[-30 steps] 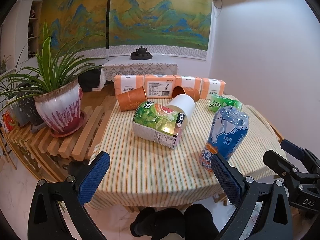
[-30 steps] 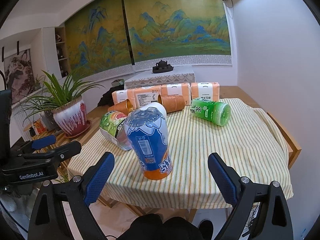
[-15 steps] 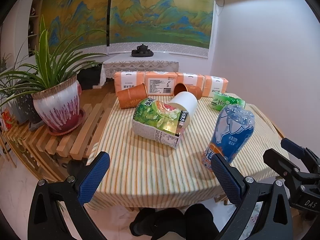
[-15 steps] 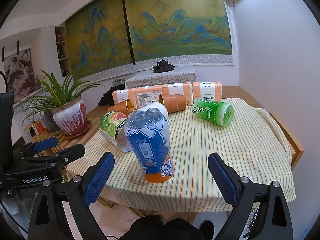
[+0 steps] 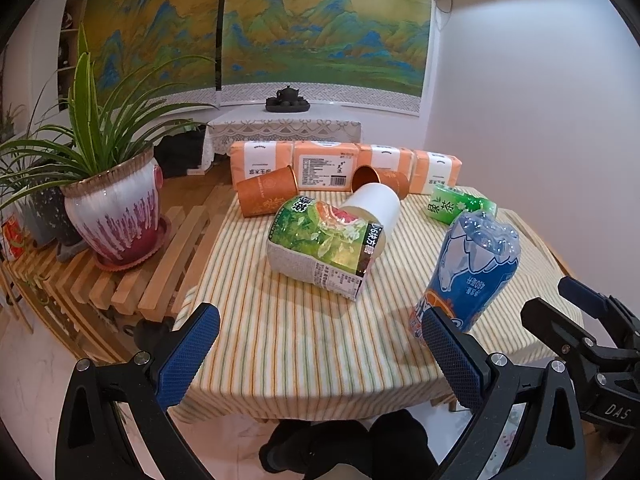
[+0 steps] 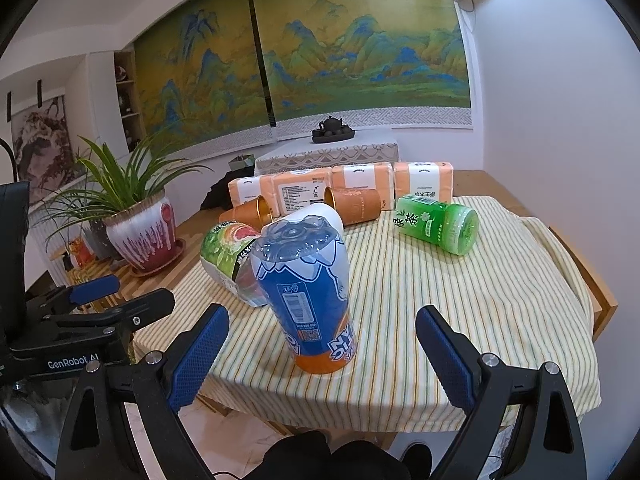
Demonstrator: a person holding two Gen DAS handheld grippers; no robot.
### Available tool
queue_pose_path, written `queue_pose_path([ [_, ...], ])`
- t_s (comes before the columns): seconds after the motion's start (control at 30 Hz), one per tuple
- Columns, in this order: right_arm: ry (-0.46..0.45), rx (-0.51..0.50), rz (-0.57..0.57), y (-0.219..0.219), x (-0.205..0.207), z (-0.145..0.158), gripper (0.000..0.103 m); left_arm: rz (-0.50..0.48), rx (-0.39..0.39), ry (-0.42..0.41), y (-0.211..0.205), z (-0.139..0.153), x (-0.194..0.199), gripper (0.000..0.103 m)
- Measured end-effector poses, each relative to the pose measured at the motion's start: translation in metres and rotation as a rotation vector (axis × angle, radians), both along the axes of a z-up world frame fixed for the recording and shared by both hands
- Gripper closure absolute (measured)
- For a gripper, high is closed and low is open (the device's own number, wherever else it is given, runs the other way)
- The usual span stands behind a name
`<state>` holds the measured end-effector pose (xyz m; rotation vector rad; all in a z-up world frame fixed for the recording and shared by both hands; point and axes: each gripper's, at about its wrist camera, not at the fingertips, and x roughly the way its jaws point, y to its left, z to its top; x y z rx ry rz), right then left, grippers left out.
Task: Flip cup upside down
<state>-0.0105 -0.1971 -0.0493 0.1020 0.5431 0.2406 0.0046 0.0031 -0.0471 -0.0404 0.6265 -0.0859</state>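
Observation:
A blue-and-orange plastic cup (image 6: 308, 296) stands mouth down on the striped tablecloth (image 6: 460, 300) near the front edge, its print upside down; in the left wrist view this blue cup (image 5: 468, 272) is at the right. Behind it a large green-and-white cup (image 5: 324, 244), a white cup (image 5: 374, 208), two orange cups (image 5: 266, 196) (image 5: 380, 180) and a small green cup (image 6: 436, 222) lie on their sides. My right gripper (image 6: 322, 332) is open just in front of the blue cup, with nothing held. My left gripper (image 5: 316, 332) is open before the table's front edge, with nothing between its fingers.
Orange tissue packs (image 5: 344, 166) line the back of the table. A potted plant (image 5: 114, 208) stands on a slatted wooden bench (image 5: 132, 280) to the left. A white wall is on the right. Dark shoes (image 5: 348, 448) show below.
Both grippers have drifted slightly, staying open. Nothing on the table has moved.

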Motion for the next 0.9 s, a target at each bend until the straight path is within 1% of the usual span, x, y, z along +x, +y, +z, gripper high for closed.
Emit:
queue_pose_path([
  [0.4,-0.003,-0.003,0.008,0.002,0.004,0.000,0.010,0.005,0.003,-0.002,-0.001,-0.001,0.007,0.001],
  [0.9,-0.005,-0.021,0.024,0.016,0.015,-0.001,0.010,0.022,0.002,-0.008,0.007,-0.001,0.010,0.001],
])
